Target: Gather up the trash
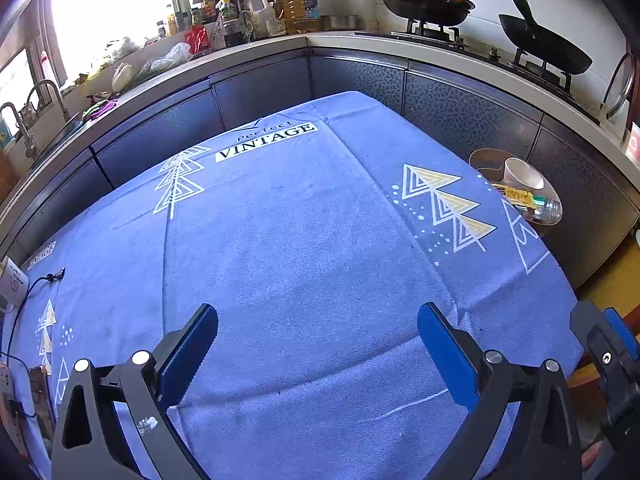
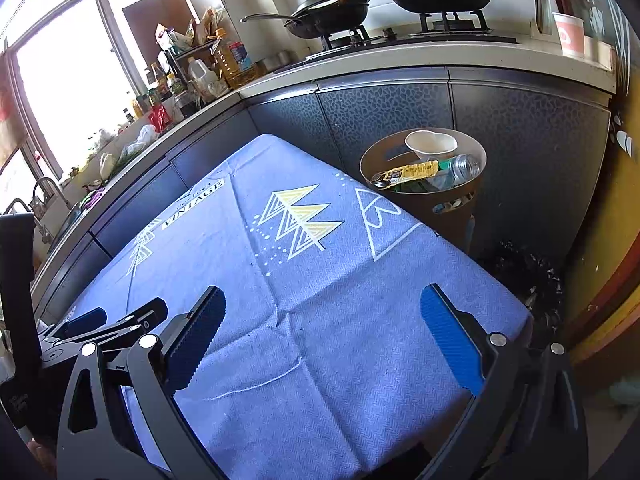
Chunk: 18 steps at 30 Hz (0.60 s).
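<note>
The left gripper [image 1: 318,330] is held over the near part of the blue patterned tablecloth [image 1: 304,248], fingers spread wide with nothing between them. The right gripper [image 2: 322,316] is likewise released and empty above the same cloth, close beside the left one. No loose item is seen on the cloth between either pair of fingers. The round brown waste bin [image 2: 452,210] is positioned on the floor just beyond the table's far right corner, against the dark cabinet fronts [image 2: 520,128]. Inside the bin are noted a white paper cup [image 2: 431,143], a clear plastic bottle [image 2: 460,168] and a yellow wrapper [image 2: 412,170], lying together near the rim. On the far counter, two black woks [image 1: 428,0] are seen on the gas stove. A black cable [image 1: 38,286] is noted at the cloth's left edge.
</note>
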### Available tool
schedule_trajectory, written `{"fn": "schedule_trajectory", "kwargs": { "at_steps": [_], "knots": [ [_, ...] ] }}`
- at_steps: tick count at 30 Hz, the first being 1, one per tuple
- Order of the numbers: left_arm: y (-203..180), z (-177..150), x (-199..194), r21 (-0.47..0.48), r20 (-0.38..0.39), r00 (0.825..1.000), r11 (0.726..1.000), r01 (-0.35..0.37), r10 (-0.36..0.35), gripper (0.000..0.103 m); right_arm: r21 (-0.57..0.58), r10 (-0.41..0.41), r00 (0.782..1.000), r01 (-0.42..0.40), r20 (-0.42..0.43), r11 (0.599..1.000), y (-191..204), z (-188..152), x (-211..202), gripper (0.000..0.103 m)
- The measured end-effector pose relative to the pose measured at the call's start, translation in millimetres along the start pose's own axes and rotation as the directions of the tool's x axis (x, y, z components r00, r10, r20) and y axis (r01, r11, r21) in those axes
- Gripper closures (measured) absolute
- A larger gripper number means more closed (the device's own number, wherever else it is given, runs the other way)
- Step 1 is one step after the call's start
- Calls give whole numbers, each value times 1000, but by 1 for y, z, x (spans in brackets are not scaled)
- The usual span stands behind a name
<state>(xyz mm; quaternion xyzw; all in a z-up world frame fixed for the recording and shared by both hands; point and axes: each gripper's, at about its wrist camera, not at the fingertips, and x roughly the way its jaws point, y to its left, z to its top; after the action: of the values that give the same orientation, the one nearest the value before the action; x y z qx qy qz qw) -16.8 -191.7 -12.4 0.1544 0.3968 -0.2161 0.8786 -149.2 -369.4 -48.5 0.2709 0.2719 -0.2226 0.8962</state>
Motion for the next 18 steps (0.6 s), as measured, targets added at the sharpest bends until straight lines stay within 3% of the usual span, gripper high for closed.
{"fn": "schedule_trajectory", "kwargs": {
  "at_steps": [18],
  "knots": [
    [-3,-1,-2,17,17,1000,1000,6,-6,4,-8,6,1000,-6,-26,1000,1,-2,6,6]
  ]
}}
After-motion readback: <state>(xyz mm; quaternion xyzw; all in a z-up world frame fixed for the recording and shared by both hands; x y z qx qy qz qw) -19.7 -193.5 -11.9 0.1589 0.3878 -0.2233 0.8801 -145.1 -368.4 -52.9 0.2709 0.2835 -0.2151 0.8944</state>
